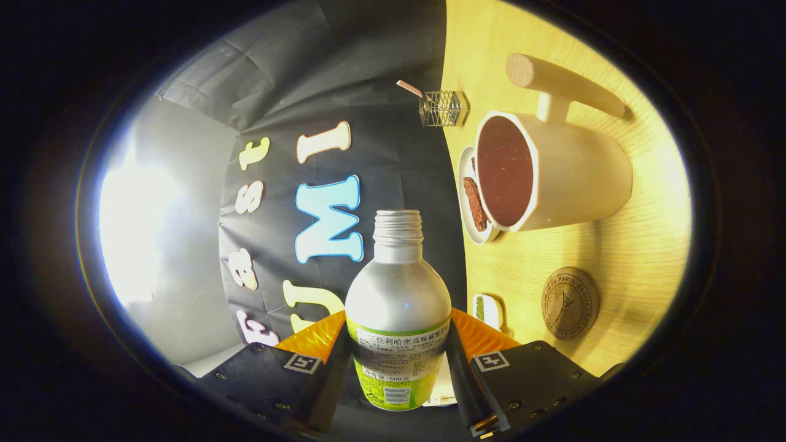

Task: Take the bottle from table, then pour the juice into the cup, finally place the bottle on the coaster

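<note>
The claw (398, 353) clamps the uncapped bottle (398, 307), its mouth beside the cup (552, 175), near the coaster (570, 302).

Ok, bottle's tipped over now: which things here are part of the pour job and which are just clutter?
Job:
- bottle, uncapped, clamped in the gripper
- cup, with its wooden handle
- coaster, bare, beside the cup

Clutter:
- small plate with a brown snack, behind the cup
- wire holder
- small white item near the fingers

Wooden table (638, 245): cup (552, 172), coaster (570, 302), plate (468, 209), wire holder (443, 108).
</note>
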Demonstrator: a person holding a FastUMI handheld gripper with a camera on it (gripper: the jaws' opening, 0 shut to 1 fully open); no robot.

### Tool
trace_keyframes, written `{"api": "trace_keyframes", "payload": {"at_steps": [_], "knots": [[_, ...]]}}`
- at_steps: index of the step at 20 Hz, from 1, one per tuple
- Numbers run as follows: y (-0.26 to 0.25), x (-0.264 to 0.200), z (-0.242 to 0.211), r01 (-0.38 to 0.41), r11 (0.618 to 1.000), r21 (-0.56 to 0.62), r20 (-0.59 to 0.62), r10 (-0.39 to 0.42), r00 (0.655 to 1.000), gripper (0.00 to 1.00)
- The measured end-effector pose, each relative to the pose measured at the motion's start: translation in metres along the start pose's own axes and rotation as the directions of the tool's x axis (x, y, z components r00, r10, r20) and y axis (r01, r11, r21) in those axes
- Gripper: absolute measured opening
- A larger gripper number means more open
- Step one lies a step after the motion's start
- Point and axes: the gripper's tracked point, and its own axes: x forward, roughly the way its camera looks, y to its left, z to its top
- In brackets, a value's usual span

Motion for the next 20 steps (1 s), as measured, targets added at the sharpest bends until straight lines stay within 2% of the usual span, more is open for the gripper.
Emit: {"api": "trace_keyframes", "payload": {"at_steps": [12,20], "knots": [[0.0001,0.0005,-0.0005,-0.005,0.994,0.105,0.021,0.002,1.000,0.75],[0.0036,0.0012,-0.0043,-0.017,0.993,0.115,0.022,0.015,1.000,0.75]]}}
